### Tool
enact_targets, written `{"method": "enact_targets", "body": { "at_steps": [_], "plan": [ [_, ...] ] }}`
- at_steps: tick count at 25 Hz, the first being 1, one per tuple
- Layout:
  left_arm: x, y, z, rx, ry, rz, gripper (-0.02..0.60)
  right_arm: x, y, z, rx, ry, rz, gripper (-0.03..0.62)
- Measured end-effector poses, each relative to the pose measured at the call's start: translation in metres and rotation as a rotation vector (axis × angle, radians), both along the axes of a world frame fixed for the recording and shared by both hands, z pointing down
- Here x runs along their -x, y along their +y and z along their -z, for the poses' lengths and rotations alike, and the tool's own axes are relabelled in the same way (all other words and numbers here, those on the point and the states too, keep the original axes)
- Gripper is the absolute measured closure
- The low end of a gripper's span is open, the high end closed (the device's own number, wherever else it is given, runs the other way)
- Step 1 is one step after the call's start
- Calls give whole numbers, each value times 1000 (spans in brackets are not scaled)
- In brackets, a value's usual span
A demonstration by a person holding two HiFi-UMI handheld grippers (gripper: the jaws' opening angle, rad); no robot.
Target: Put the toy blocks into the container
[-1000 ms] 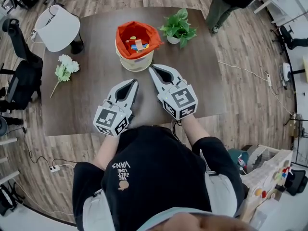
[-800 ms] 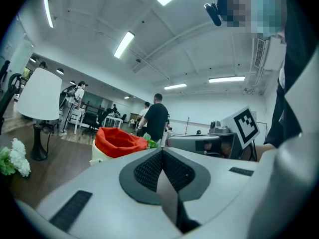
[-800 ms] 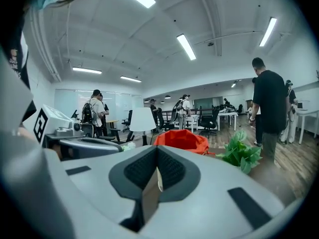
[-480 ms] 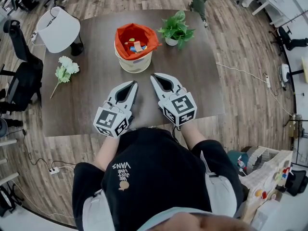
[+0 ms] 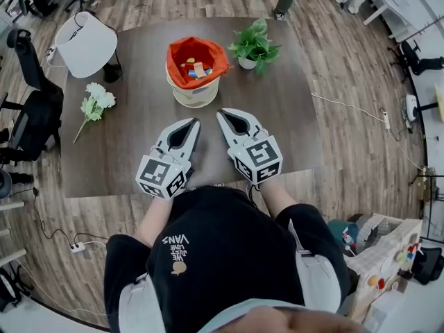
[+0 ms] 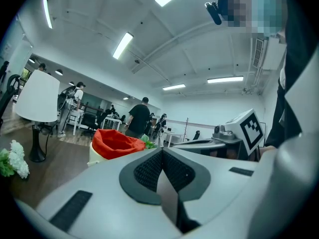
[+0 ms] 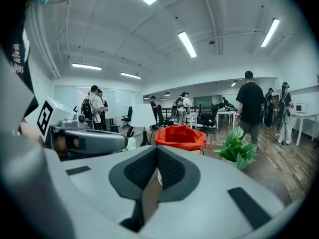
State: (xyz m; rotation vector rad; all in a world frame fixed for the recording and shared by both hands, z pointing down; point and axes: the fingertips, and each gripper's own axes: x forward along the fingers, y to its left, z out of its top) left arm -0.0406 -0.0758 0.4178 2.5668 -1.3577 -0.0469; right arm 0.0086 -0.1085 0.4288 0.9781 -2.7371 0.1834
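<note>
A cream container (image 5: 193, 91) with an orange cloth lining stands at the far middle of the dark table (image 5: 132, 151). Several coloured toy blocks (image 5: 195, 67) lie inside it. Both grippers rest side by side near the table's front edge, pointing at the container. My left gripper (image 5: 194, 121) is shut and empty. My right gripper (image 5: 220, 112) is shut and empty too, its tips a short way in front of the container. The orange lining (image 6: 115, 142) shows beyond the left jaws, and the container (image 7: 180, 136) beyond the right jaws.
A potted green plant (image 5: 255, 44) stands right of the container. A white lamp (image 5: 84, 41) is at the far left corner, and a white flower sprig (image 5: 93, 103) lies at the left. People walk beyond the table's far side.
Both grippers have stayed about where they were. The person beyond the table's far edge has walked farther away.
</note>
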Motion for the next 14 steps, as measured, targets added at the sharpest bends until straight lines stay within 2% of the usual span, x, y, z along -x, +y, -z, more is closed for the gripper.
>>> {"method": "enact_targets", "body": {
  "at_steps": [14],
  "plan": [
    [-1,-1,0,0,-6,-6,571,3,-2,1,-6,6,10,577]
  ]
}}
